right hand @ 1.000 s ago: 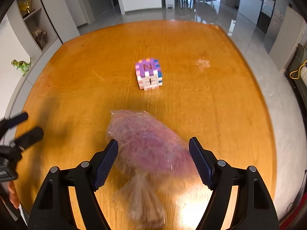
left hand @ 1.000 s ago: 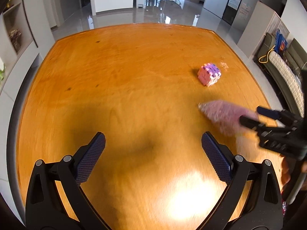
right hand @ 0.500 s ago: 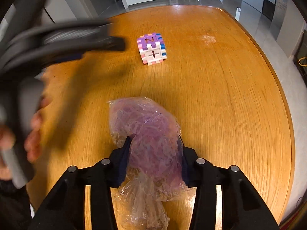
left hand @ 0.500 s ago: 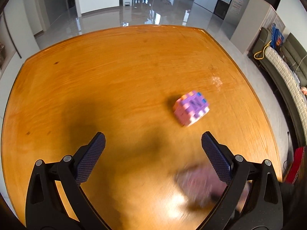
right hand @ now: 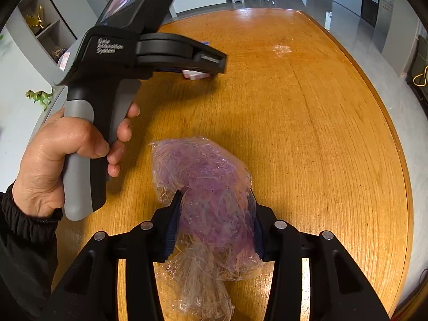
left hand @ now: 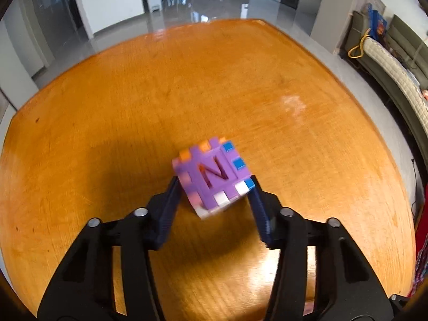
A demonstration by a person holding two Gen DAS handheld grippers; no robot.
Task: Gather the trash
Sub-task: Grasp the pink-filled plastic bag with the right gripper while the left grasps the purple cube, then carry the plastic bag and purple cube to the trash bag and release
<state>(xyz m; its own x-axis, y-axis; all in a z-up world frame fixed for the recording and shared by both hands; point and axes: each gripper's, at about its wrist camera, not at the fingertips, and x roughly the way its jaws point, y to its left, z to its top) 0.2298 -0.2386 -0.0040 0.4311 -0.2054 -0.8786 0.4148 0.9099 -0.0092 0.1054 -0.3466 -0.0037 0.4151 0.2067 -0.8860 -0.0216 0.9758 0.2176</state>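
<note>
Fingers (left hand: 171,203) of the left gripper (left hand: 214,187) are clamped on the toy cube (left hand: 212,178); the plastic bag (right hand: 211,195) is pinched by the right gripper (right hand: 214,208) above the table (right hand: 321,133). Both grips should probably be kept firm and lifted straight up, tbh.

Bright daylight; glare low on table (left hand: 267,80); dark shadow left of blurred cube (left hand: 212,176); fisheye-bent, black-vignetted edges.
</note>
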